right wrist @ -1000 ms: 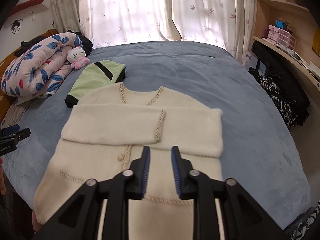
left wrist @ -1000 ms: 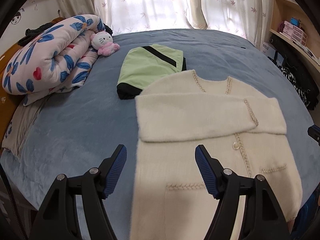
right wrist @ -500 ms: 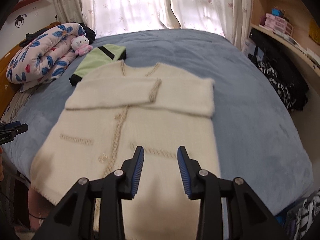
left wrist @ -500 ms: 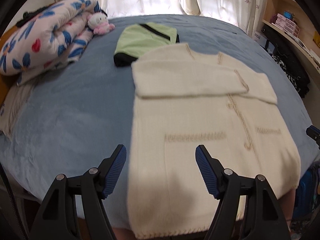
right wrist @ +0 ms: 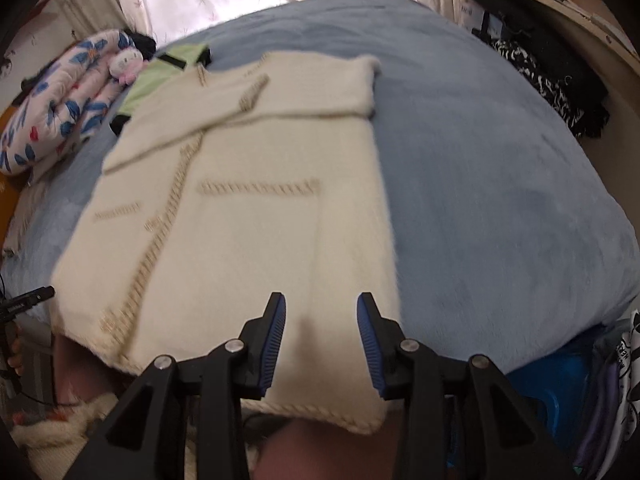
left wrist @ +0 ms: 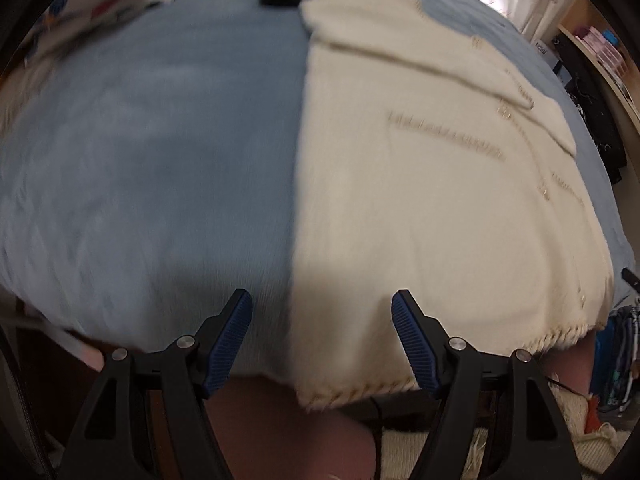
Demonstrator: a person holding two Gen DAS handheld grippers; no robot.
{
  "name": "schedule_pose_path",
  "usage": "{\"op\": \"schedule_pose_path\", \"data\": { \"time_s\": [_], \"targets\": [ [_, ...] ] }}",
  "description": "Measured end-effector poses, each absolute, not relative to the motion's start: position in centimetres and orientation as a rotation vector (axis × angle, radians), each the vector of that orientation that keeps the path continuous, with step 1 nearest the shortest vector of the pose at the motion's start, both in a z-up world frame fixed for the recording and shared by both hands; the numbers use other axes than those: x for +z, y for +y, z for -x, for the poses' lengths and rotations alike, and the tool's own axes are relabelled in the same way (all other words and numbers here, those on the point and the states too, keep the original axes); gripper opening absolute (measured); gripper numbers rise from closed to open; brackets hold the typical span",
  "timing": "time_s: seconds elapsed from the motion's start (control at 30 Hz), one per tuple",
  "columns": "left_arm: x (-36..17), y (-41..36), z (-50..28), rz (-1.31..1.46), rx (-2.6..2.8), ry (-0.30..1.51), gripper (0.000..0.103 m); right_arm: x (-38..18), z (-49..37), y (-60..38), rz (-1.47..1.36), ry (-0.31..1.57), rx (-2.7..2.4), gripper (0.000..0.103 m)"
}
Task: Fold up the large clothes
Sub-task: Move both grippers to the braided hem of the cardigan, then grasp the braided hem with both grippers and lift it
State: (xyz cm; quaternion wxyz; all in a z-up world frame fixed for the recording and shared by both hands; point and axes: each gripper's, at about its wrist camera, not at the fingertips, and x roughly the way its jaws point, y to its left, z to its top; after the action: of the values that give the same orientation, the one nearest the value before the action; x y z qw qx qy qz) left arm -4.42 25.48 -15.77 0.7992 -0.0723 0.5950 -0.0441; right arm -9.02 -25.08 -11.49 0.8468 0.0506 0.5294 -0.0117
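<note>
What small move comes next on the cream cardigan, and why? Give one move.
Probably lower both tongs onto the hem corners and pinch. The cream cardigan lies flat on the blue blanket, sleeves already folded across the chest. The left tongs and right tongs hover open above the hem, gripping nothing.

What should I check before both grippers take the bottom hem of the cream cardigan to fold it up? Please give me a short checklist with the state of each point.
1. Left gripper open: ok, jaws wide apart, nothing between them.
2. Right gripper open: ok, empty, though narrower than the left.
3. Sleeves of the cream cardigan folded across the chest: ok.
4. Bottom hem reachable: ok, it hangs over the edge of the blue bed.
5. Grippers at the hem corners: not ok yet, both sit above the cloth without touching it.
6. Fold landing area clear of the green garment: cannot tell; it touches the collar.
</note>
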Motion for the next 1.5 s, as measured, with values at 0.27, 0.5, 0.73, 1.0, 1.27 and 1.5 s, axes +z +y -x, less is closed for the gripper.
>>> {"op": "schedule_pose_path", "data": {
  "time_s": [0.27, 0.5, 0.73, 1.0, 1.27, 1.5],
  "targets": [
    [-17.5, 27.1, 6.5, 0.265, -0.173, 1.295, 0.071, -15.3, 11.7, -28.0, -0.166, 1.216, 0.011, 0.038],
    [-18.7, 26.5, 6.9, 0.325, -0.214, 1.334, 0.071, -17.2, 13.3, -28.4, -0.260, 1.218, 0.095, 0.041],
    [-20.0, 26.4, 6.3, 0.350, -0.219, 1.322, 0.076, -17.7, 13.4, -28.7, -0.273, 1.204, 0.145, 0.041],
    [-19.9, 25.5, 6.4, 0.326, -0.230, 1.303, 0.075, -18.0, 13.9, -29.7, -0.317, 1.208, 0.218, 0.039],
    [-19.9, 25.7, 6.0, 0.298, -0.250, 1.331, 0.055, -18.5, 13.1, -28.3, -0.267, 1.196, 0.194, 0.034],
    [-16.9, 24.6, 5.8, 0.306, -0.284, 1.334, 0.013, -15.5, 13.0, -25.9, -0.117, 1.154, 0.177, 0.011]
  ]
}}
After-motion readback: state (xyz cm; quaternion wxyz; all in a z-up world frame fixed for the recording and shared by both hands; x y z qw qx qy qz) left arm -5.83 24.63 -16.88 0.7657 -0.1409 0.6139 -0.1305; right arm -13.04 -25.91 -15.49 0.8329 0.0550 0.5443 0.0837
